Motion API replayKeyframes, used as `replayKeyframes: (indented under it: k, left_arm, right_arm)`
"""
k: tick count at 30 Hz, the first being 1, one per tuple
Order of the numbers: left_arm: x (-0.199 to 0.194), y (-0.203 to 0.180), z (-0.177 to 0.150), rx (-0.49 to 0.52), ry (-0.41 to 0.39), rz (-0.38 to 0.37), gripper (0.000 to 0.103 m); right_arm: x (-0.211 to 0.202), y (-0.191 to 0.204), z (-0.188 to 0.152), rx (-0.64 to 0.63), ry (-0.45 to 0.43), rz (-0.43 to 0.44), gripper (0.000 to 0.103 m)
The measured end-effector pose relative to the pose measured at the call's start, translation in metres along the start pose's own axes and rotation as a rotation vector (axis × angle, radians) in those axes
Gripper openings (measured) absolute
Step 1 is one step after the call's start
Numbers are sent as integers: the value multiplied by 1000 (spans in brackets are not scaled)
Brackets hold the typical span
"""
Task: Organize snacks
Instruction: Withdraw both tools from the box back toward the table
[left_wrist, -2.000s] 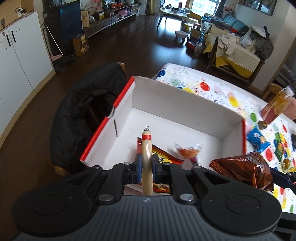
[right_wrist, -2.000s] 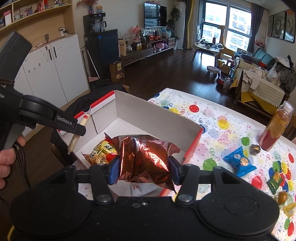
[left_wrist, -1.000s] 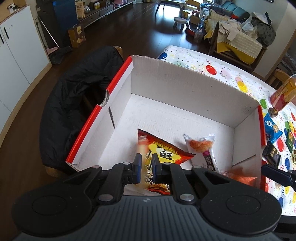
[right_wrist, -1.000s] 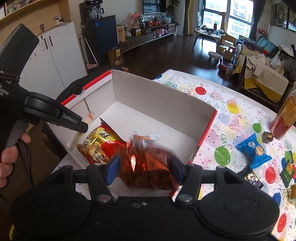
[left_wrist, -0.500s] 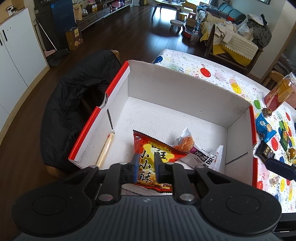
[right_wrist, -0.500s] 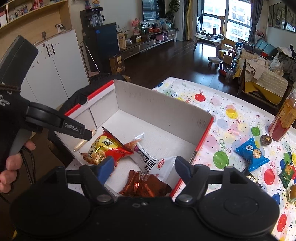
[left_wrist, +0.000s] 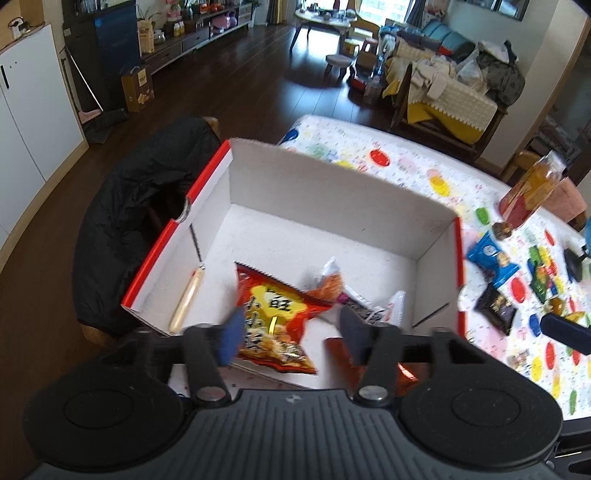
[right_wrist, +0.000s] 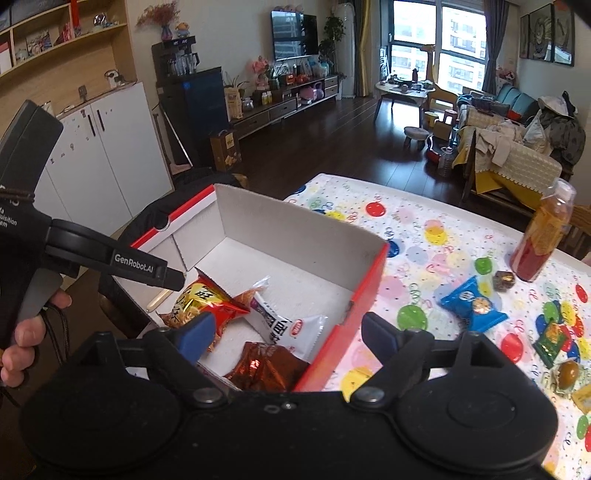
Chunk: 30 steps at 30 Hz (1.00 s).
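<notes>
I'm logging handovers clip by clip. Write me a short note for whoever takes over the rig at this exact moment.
Left gripper: jaws opening, nothing between them.
Right gripper: jaws opening, nothing held.
In the box: sausage stick along the left wall, red chip bag, white packet, brown foil bag at the near corner.
Still on the table: blue packet, dark packet, green packet, a few small wrapped sweets, and a drink bottle.
Done: four snacks boxed. Left: the loose packets and sweets on the table.

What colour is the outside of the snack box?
Red outside, plain white inside; the box shows it best in the right wrist view.
</notes>
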<state>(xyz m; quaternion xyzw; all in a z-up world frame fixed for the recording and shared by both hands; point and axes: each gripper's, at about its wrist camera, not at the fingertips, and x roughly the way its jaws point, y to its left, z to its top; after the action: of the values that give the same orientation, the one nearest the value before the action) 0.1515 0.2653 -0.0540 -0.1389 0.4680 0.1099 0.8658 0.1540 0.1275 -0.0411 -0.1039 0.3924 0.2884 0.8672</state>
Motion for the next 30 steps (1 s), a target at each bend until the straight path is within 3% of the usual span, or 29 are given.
replayKeyframes:
  k: [5, 16, 22, 25, 30]
  left_arm:
    - [-13, -21, -3, 22, -28, -15, 61]
    - [-33, -76, -16, 82, -68, -93, 84]
    - [-32, -109, -24, 117, -59, -142, 85]
    - [-28, -126, -29, 129, -56, -162, 98]
    - [-20, -155, -37, 148, -48, -193, 99]
  right_arm:
    - [-19, -14, -6, 19, -18, -7, 88]
    - [-66, -57, -30, 55, -71, -46, 95]
    - [-88, -93, -48, 117, -82, -87, 101]
    - [-96, -112, -59, 146, -87, -114, 103]
    - [-104, -139, -82, 191, -81, -152, 103]
